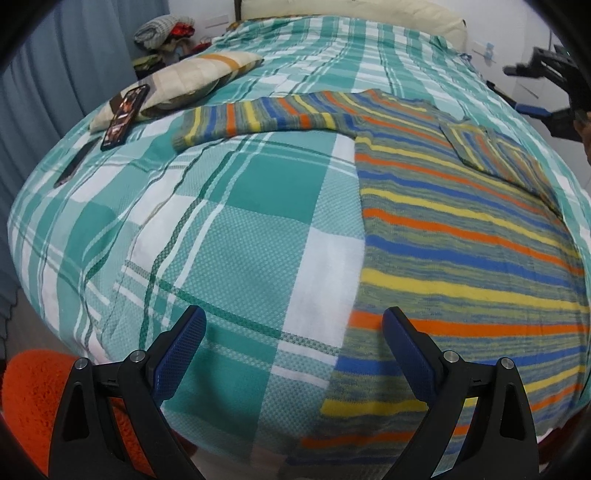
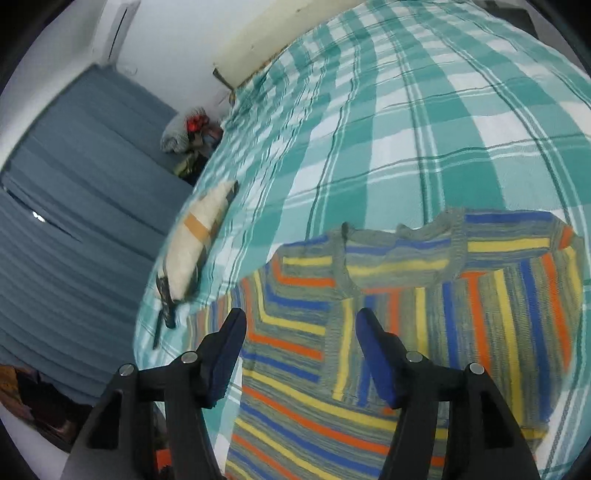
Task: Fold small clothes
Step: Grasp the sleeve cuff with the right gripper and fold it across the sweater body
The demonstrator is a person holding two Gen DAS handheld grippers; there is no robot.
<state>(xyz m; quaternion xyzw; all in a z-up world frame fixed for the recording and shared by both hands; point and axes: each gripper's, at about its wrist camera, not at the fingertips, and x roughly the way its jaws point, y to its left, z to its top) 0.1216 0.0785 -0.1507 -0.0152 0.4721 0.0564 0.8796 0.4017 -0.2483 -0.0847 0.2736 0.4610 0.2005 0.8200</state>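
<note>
A striped knit sweater (image 1: 461, 240) in orange, yellow, blue and grey-green lies flat on the teal plaid bed cover (image 1: 240, 221). One sleeve (image 1: 258, 118) stretches out to the left. The other sleeve (image 1: 491, 151) is folded across the chest. My left gripper (image 1: 293, 321) is open over the cover, its right finger near the sweater's hem edge, with nothing between the pads. My right gripper (image 2: 301, 321) is open above the sweater (image 2: 314, 387), near the neckline (image 2: 369, 266) and the folded sleeve (image 2: 480, 325), gripping nothing. It also shows at the left wrist view's top right edge (image 1: 521, 90).
A cream pillow (image 1: 192, 81) with a phone (image 1: 125, 114) leaning on it lies at the bed's far left, beside a dark strap (image 1: 74, 166). A pile of clothes (image 1: 162, 33) sits by the grey-blue curtain (image 1: 55, 92). An orange knit item (image 1: 33, 398) lies below the bed edge.
</note>
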